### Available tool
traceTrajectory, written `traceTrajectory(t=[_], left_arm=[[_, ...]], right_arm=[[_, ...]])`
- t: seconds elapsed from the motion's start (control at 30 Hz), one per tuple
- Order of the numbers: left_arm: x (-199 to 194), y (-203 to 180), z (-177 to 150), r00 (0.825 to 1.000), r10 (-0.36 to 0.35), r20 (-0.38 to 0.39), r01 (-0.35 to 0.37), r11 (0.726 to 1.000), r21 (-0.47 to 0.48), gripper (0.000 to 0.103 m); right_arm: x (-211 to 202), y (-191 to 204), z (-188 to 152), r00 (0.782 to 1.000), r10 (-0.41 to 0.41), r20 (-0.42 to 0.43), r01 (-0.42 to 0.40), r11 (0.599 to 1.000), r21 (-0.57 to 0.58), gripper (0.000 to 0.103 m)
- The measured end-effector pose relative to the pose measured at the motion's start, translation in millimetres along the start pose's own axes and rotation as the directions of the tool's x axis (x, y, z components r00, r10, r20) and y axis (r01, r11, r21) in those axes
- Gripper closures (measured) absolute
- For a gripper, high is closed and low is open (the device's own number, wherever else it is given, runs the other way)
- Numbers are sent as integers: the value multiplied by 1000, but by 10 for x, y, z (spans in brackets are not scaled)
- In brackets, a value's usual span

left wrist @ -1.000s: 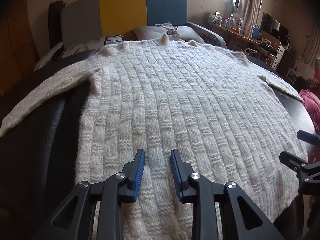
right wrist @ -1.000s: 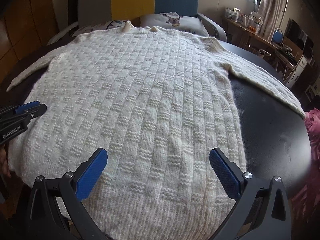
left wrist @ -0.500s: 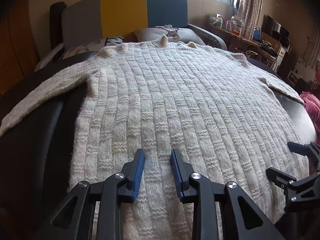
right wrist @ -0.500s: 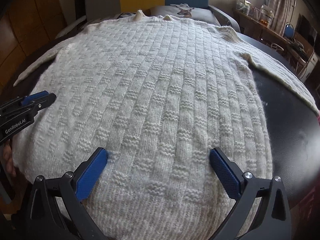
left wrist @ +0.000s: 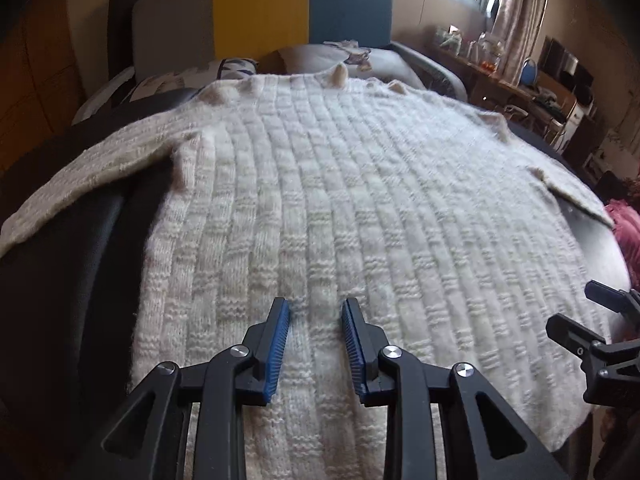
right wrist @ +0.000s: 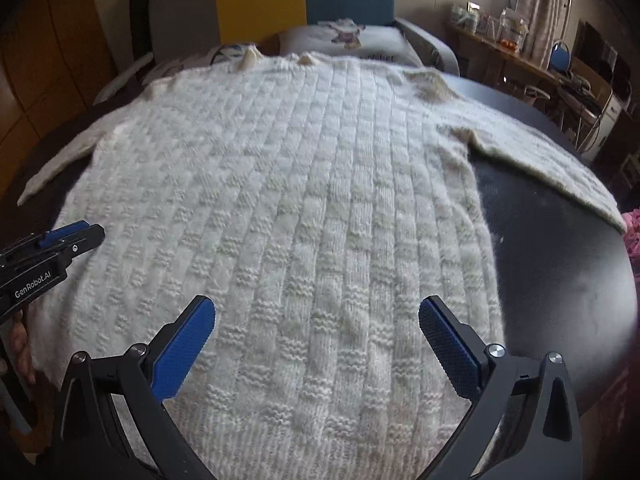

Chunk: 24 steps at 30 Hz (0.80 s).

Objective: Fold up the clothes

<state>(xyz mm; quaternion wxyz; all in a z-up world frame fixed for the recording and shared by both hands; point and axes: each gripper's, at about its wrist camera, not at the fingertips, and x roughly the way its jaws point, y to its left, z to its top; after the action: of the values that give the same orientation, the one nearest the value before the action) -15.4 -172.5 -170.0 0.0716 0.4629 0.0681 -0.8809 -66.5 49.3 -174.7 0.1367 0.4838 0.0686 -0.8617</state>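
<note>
A cream knitted sweater [left wrist: 340, 208] lies flat on a black round table [left wrist: 72, 280], collar far, hem near me, both sleeves spread out to the sides. It also fills the right wrist view [right wrist: 288, 208]. My left gripper [left wrist: 316, 308] hovers over the hem, left of middle, its jaws a narrow gap apart with a ridge of knit between the blue pads; it also shows in the right wrist view [right wrist: 76, 232]. My right gripper [right wrist: 316, 312] is wide open over the hem's right half, holding nothing; it also shows in the left wrist view [left wrist: 584, 308].
A grey, yellow and blue sofa [left wrist: 260, 20] with cushions stands behind the table. A cluttered wooden desk [left wrist: 500, 80] and curtains are at the far right. A pink cloth [left wrist: 628, 232] lies off the table's right edge. Bare black tabletop [right wrist: 560, 280] shows right of the sweater.
Both grippers have moved a little forward and lower over the hem. The left jaws keep the same narrow gap and the right stays wide open. The sweater has not moved.
</note>
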Motion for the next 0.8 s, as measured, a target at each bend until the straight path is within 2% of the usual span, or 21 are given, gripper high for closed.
traceTrajectory(t=[0.07, 0.2, 0.37, 0.47, 0.57, 0.6, 0.67, 0.73, 0.8], left_arm=[[-13, -17, -2, 1000, 12, 3, -12, 1000, 5, 75], [-35, 0, 30, 1000, 14, -1, -14, 1000, -16, 75], [-85, 11, 143, 998, 41, 40, -40, 999, -16, 75], [99, 15, 127, 998, 56, -13, -56, 998, 7, 75], [35, -13, 36, 997, 64, 37, -65, 997, 48, 75], [-1, -1, 45, 998, 44, 41, -46, 998, 43, 75], [-52, 47, 170, 999, 9, 51, -10, 1000, 16, 75], [-74, 91, 356, 997, 8, 75, -8, 1000, 3, 75], [-24, 114, 571, 996, 9, 91, -10, 1000, 6, 75]], right_arm=[[148, -2, -89, 998, -22, -58, 22, 1000, -7, 0], [102, -13, -121, 999, -7, -33, 7, 1000, 2, 0], [-13, -34, 54, 1000, 3, 22, -3, 1000, 6, 0], [90, -46, 224, 999, -20, 29, 19, 1000, 9, 0], [420, -84, 229, 995, -31, -93, 32, 999, 9, 0], [410, -90, 220, 996, -24, -84, 24, 1000, 6, 0], [379, -103, 204, 998, -9, -60, 9, 1000, -1, 0], [366, -144, 278, 998, 15, -58, -15, 1000, 6, 0], [298, -194, 451, 1000, 19, -5, -19, 1000, 19, 0]])
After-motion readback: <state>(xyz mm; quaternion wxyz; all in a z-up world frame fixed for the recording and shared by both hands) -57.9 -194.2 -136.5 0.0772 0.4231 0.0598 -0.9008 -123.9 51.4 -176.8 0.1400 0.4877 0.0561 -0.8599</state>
